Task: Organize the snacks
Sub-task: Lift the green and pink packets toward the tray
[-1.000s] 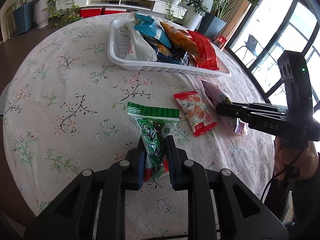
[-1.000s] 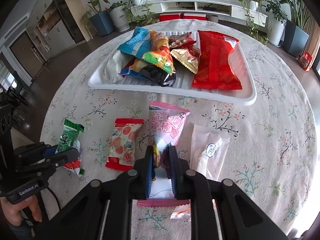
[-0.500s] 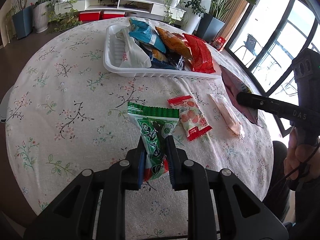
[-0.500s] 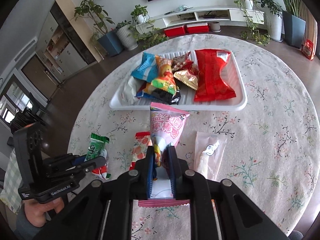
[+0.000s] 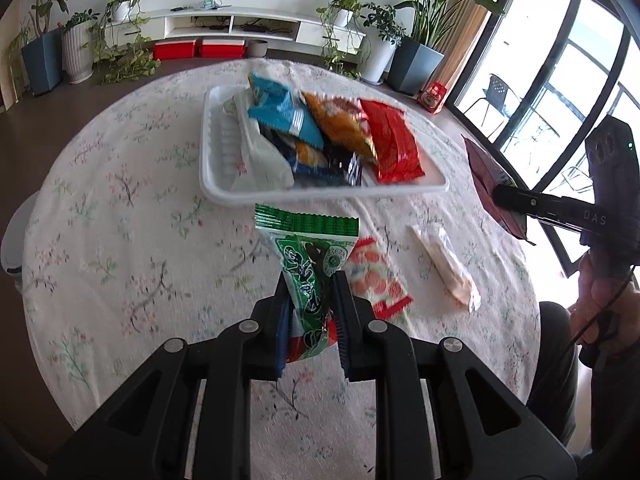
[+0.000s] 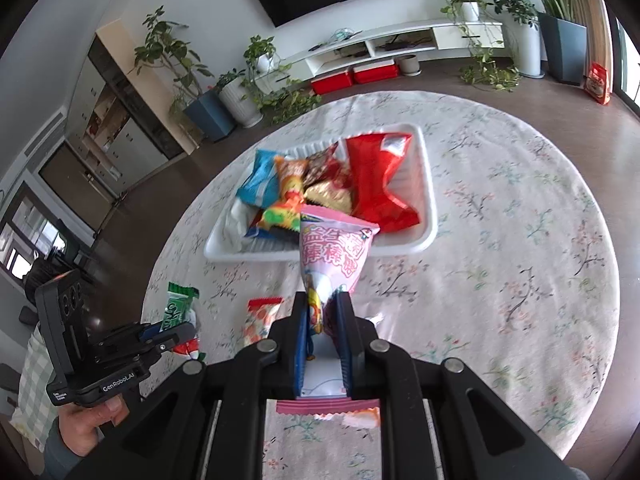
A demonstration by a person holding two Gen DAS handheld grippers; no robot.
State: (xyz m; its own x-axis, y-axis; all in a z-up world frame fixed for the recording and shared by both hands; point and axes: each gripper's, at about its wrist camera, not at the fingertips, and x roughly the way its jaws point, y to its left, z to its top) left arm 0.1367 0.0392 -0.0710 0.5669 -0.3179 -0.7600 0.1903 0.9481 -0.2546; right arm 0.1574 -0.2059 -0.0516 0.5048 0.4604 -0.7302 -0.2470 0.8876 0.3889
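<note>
- The left tongs (image 5: pixel 310 304) are pinching a green snack packet (image 5: pixel 308 264) at its lower half; the packet stands upright between the blue pads, its crimped green top pointing to 12 o'clock toward the tray.
- The right tongs (image 6: pixel 322 320) are pinching a pink snack packet (image 6: pixel 334 252) near its narrow end; the wide end fans out at 12 o'clock and overlaps the tray's near rim in the right wrist view.
- In the left wrist view the right tongs sit at 3 o'clock, gripped by a hand (image 5: pixel 604 304), with the pink packet showing its dark red back beyond their tips.
- In the right wrist view the left tongs sit at 8 o'clock with the green packet in their tips, and a hand (image 6: pixel 86 424) grips their handle from below.
- On the bench (image 5: pixel 120 220), under a flowered cloth, a red-and-white packet (image 5: pixel 376 280) lies just at 2 o'clock of the left tongs, and a pale long packet (image 5: pixel 444 264) lies beside it, further toward 3 o'clock.
- The white tray (image 5: pixel 218 148) rests on the bench at 12 o'clock of both tongs, holding a blue packet (image 5: pixel 280 112), an orange packet (image 5: pixel 340 124), a large red packet (image 5: pixel 392 144), a white packet (image 5: pixel 260 152) and some dark ones piled between.
- Potted plants (image 6: pixel 208 92) and a low white shelf (image 6: pixel 400 40) line the wall beyond the bench.
</note>
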